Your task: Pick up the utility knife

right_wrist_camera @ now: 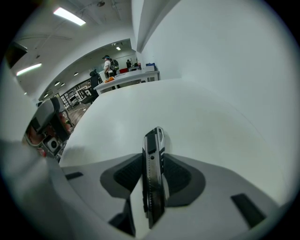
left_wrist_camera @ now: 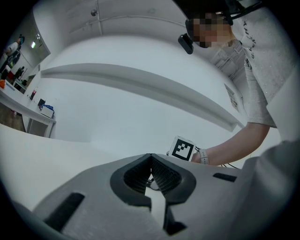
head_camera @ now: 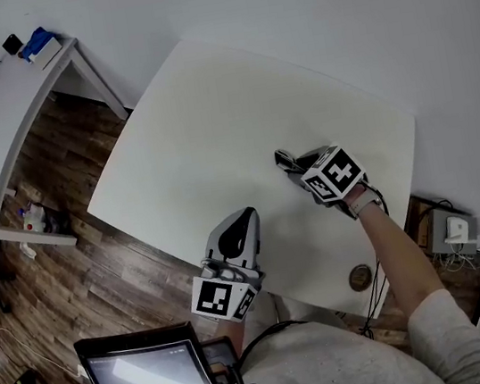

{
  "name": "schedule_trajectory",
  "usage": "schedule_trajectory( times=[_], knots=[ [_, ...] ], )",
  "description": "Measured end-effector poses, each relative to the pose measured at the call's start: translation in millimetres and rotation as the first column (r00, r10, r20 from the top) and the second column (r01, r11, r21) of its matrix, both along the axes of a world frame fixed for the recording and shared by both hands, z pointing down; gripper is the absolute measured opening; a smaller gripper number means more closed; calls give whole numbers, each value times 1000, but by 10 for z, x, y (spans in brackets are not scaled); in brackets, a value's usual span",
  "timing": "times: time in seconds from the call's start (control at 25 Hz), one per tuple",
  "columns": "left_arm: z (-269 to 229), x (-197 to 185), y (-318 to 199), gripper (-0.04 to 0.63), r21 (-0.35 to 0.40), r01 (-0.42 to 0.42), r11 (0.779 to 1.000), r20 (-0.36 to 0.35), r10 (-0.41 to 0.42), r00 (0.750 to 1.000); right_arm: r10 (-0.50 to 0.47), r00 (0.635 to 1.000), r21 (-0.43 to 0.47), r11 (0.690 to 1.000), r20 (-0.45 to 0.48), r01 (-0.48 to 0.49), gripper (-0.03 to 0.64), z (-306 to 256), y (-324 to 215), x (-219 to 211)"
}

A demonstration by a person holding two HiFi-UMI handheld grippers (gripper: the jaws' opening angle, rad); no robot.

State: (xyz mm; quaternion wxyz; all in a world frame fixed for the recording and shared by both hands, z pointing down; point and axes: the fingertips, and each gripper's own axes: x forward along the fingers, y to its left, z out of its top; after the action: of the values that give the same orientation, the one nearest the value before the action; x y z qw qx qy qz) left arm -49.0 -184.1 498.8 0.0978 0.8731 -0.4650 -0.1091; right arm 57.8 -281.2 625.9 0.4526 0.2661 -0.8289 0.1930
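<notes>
White desk [head_camera: 210, 119], right half: the knife [right_wrist_camera: 153, 178] stands on edge in your right gripper [head_camera: 288, 163], jaws clamped on its flanks, long axis running straight out ahead of them. Your left gripper [head_camera: 243, 220], jaws closed and empty, hangs at the desk's near edge, farther off

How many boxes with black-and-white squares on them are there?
2. One cube rides on the left gripper, at the table's near edge. The other cube rides on the right gripper, which grips the knife over the table. None seems hidden.
</notes>
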Motion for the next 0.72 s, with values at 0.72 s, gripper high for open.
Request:
schedule_trajectory(
  times=[0.72],
  knots=[
    [-230, -84, 32, 8, 15, 17, 1000, 21, -17, 1000, 89, 983, -5, 996, 161, -89, 141, -486, 173, -47]
  ],
)
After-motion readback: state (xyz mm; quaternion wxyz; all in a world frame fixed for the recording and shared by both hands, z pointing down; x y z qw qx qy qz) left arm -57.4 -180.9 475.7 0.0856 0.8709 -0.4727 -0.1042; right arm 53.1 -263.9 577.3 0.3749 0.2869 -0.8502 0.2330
